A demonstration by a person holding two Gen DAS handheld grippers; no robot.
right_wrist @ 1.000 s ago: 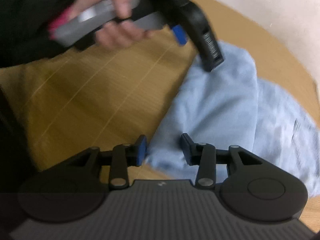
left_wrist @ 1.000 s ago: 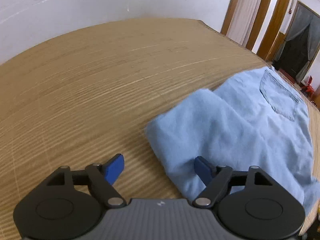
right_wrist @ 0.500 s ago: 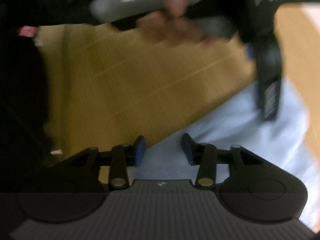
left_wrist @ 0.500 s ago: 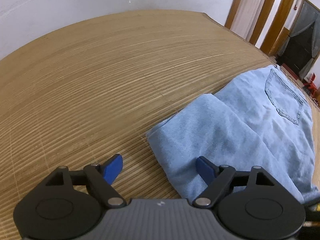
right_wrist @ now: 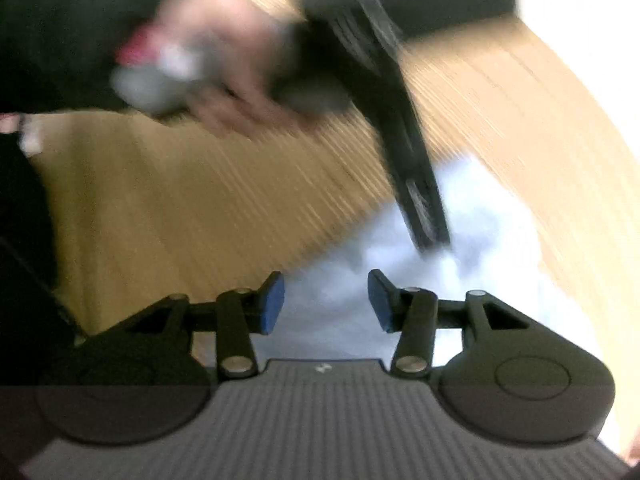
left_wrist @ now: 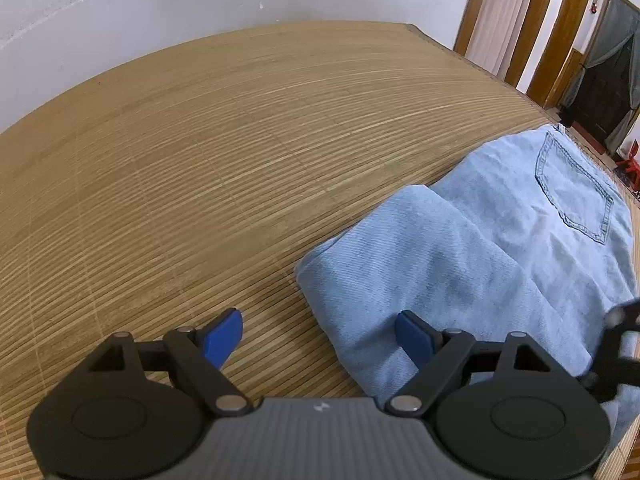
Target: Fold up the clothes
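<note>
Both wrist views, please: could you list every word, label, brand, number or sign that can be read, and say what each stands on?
No text can be read in either view.
Left gripper: pale print on its finger in the right wrist view, too blurred to read.
Left gripper body, left wrist view: a small pale emblem, no letters.
Right gripper: the same emblem on its body, no letters.
Jeans: no label visible.

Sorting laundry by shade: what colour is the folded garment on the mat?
Light blue denim; the jeans show best in the left wrist view.
</note>
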